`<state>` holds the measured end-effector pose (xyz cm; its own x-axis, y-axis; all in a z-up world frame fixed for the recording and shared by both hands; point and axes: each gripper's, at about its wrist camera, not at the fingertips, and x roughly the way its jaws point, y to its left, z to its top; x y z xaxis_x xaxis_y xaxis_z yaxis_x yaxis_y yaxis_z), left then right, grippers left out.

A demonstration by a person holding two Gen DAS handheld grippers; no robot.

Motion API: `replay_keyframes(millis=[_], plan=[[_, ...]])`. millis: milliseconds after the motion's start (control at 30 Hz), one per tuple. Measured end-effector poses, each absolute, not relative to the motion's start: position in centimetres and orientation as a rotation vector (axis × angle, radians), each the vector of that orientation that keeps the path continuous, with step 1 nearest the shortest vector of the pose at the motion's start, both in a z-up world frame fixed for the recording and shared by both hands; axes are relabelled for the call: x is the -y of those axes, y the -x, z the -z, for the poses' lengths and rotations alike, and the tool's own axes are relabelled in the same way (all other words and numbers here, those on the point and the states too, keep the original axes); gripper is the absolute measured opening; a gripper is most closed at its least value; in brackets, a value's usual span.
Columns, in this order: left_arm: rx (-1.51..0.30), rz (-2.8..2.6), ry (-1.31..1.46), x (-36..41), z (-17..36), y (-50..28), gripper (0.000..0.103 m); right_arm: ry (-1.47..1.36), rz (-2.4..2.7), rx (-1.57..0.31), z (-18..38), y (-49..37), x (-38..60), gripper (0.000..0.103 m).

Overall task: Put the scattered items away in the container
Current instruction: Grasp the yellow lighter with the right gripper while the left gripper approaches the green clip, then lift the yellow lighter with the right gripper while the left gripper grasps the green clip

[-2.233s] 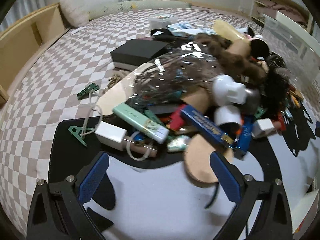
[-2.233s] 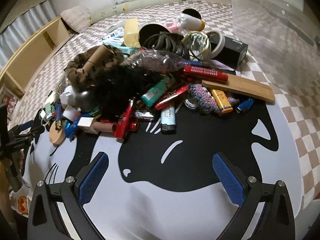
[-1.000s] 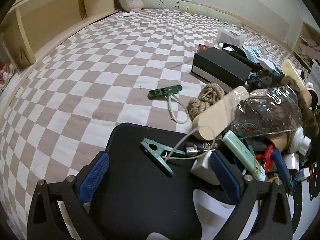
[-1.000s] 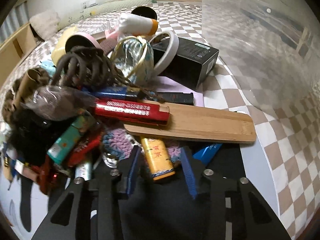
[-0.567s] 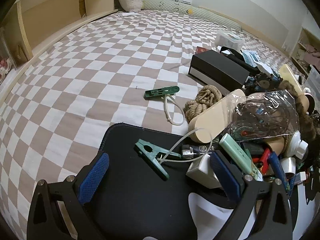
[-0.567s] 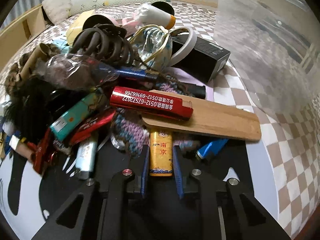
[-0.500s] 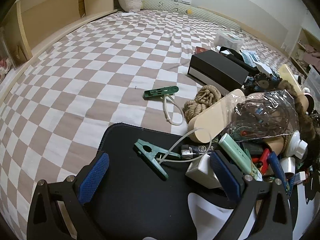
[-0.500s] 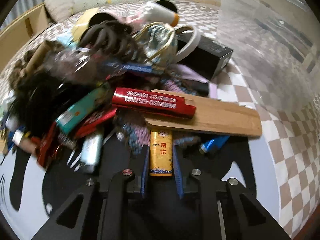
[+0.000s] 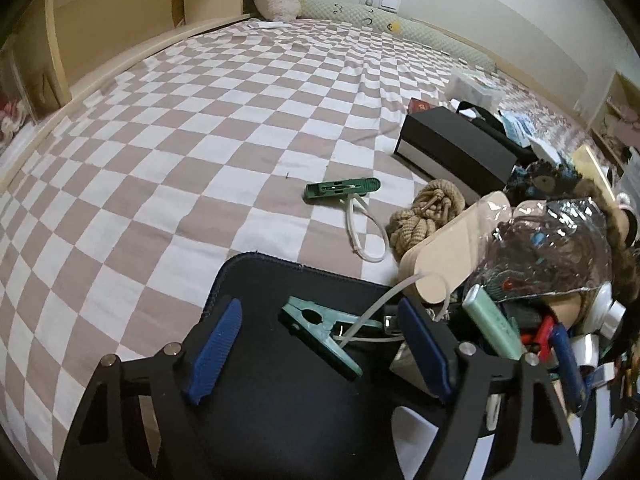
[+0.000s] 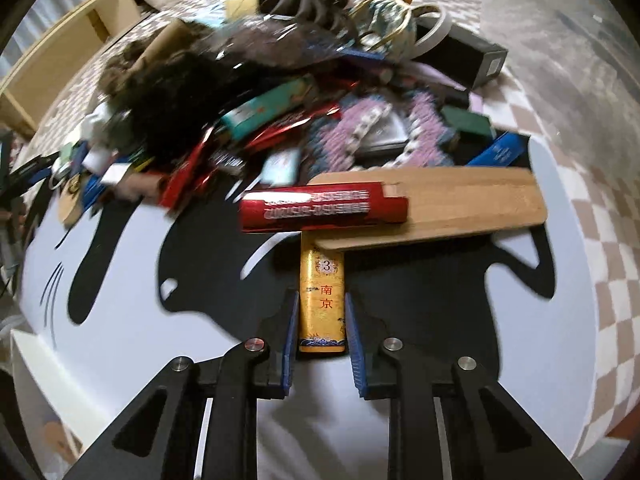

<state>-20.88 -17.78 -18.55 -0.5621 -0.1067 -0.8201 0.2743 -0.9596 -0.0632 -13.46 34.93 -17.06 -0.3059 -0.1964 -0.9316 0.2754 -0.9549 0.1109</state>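
The right gripper [image 10: 322, 320] has its fingers clamped on a gold lighter [image 10: 322, 304] whose long axis runs straight ahead between them, while the left gripper [image 9: 320, 340] is closing its fingers around a teal clothes peg [image 9: 320, 334] lying slantwise between them, the clear container [image 10: 560, 40] beyond, to the right.

A checkered bed [image 9: 224, 128] carries a black-and-white mat [image 9: 256, 280] and green clip [image 9: 340, 190].

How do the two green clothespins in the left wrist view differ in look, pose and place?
The near clothespin is pale teal and lies on the black mat, between the left gripper's closing jaws; the far clothespin is darker green and lies on the checkered bedspread, beyond the gripper. The near one points diagonally; the far one lies crosswise. Both lie flat, touching pale cords.
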Motion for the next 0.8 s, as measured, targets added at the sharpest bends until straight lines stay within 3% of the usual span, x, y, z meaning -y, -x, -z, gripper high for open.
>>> replay_keyframes(millis=[233, 300, 400, 633, 667, 700, 800], plan=[[-0.204, 2.574, -1.326, 17.5, 18.9, 21.0, 0.078, -1.634, 2.261, -0.094, 17.0, 10.3, -33.3, 0.024], [-0.200, 2.571, -1.320, 17.6, 18.9, 20.9, 0.061, -1.633, 2.246, -0.093, 17.0, 9.4, -33.0, 0.024], [-0.213, 2.582, -1.319, 17.7, 18.9, 20.6, 0.053, -1.636, 2.229, -0.080, 16.8, 8.6, -33.0, 0.024], [-0.198, 2.600, -1.335, 17.3, 18.8, 19.8, 0.051, -1.640, 2.230, -0.073, 16.4, 7.8, -33.2, 0.024], [-0.195, 2.603, -1.338, 17.2, 18.7, 19.7, 0.048, -1.641, 2.230, -0.082, 16.3, 7.8, -33.2, 0.024], [-0.200, 2.603, -1.337, 17.2, 18.7, 19.5, 0.040, -1.642, 2.230, -0.092, 16.2, 7.7, -33.1, 0.024], [-0.247, 2.602, -1.345, 17.4, 18.5, 19.1, 0.035, -1.644, 2.230, -0.102, 16.1, 7.5, -33.1, 0.024]])
